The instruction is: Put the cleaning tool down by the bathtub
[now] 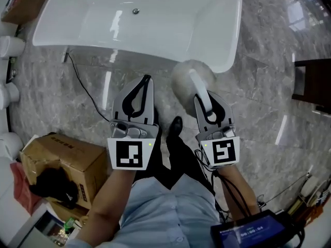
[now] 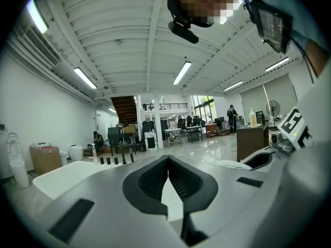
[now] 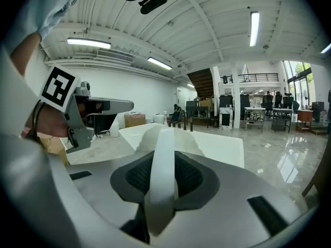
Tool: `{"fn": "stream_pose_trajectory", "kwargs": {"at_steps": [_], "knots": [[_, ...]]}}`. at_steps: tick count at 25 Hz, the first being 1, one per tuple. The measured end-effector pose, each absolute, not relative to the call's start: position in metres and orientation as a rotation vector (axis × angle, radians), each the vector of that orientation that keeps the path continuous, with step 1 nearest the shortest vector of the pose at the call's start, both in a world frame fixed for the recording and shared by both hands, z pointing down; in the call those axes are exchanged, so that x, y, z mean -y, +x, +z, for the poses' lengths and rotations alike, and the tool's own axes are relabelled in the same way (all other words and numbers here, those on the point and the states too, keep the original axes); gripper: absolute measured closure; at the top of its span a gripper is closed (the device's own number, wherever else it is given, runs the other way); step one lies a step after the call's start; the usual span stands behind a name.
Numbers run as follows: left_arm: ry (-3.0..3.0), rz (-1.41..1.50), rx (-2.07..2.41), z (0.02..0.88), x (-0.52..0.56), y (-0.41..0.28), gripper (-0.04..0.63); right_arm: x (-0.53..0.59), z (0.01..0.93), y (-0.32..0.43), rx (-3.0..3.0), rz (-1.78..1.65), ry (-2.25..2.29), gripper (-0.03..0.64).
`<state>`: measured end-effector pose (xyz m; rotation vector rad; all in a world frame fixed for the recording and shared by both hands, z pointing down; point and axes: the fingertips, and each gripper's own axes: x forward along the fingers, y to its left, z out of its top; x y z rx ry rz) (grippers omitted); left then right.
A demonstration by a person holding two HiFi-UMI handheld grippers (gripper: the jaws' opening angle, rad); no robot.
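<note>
A white bathtub (image 1: 155,45) stands on the marble floor ahead of me. My right gripper (image 1: 206,101) is shut on the white handle (image 3: 163,174) of a cleaning tool, whose fluffy grey-white head (image 1: 186,79) hangs above the floor just before the tub's near right rim. In the right gripper view the handle runs up between the dark pads toward the tub (image 3: 207,143). My left gripper (image 1: 147,79) is held level beside it, its jaws closed together with nothing between them; in the left gripper view (image 2: 168,161) the tips meet.
A black cable (image 1: 85,89) trails over the floor from the tub's left end. A cardboard box (image 1: 62,161) sits at my left, a dark cabinet (image 1: 313,84) at the right edge. White fixtures (image 1: 10,48) line the far left. My shoe (image 1: 176,125) is below the grippers.
</note>
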<state>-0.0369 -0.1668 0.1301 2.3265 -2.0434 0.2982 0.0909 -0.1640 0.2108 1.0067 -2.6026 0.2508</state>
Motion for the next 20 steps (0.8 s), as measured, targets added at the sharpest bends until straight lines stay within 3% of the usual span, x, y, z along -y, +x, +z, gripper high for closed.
{"fn": "stream_pose_trajectory", "kwargs": {"at_steps": [20], "knots": [[2.195,0.343,2.028,0.288,0.203,-0.068,0.578,0.167,0.400,0.053,2.597,0.227,0.649,0.512]]}}
